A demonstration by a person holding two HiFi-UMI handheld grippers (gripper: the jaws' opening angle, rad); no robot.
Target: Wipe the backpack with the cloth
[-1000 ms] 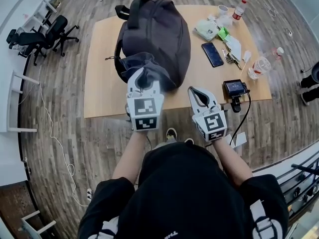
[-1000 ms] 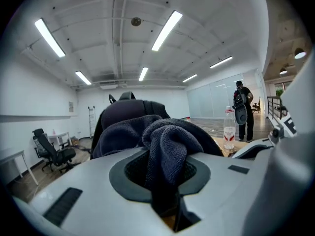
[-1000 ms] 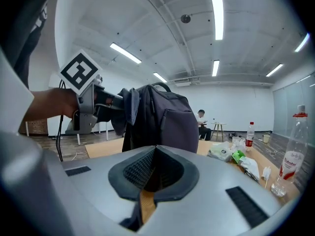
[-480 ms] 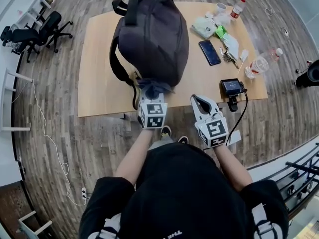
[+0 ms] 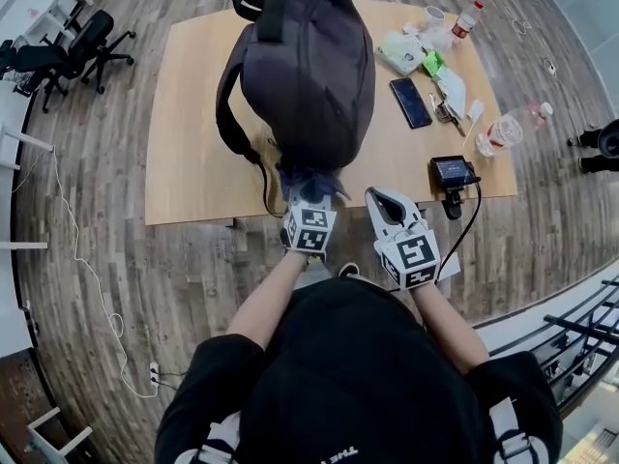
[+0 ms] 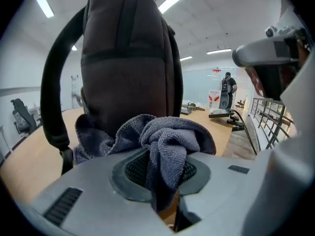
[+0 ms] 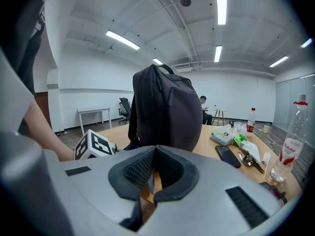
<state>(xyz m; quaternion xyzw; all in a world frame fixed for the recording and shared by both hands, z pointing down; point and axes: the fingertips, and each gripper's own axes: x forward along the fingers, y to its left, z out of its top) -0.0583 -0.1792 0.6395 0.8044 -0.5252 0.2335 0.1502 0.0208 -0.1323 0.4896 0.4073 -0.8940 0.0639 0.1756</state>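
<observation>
Backpack (image 5: 309,66) first, as the head view shows it: dark, soft-sided and well filled, it stands on the wooden table (image 5: 193,114). At its near, lower end sits the grey cloth (image 5: 308,184), bunched against the fabric, with the left gripper (image 5: 309,206) right behind it. The right gripper (image 5: 382,199) hangs just beside the backpack's near right corner, apart from it. A phone (image 5: 411,102) and a plastic bottle (image 5: 508,129) lie well to the backpack's right.

From the left gripper view, the backpack (image 6: 130,58) fills the frame directly ahead, one shoulder strap (image 6: 54,92) looping down its left side. The claw is pinched tight on a twisted fold of the cloth (image 6: 167,141), the rest spilling forward in loose lobes that reach the pack's base.

From the right gripper view, the claw (image 7: 153,173) is pressed together with nothing in it, and the backpack (image 7: 167,107) stands ahead and slightly left. The left gripper's marker cube (image 7: 96,144) shows at the pack's lower left.

Judging by its look, the cloth is light, limp microfibre: it should drape and drag rather than push, so a grip on a gathered fold, as here, suits it. The backpack looks pliant and might shift or lean under a firm stroke. The empty claw could probably steady it at the top handle or a strap.
</observation>
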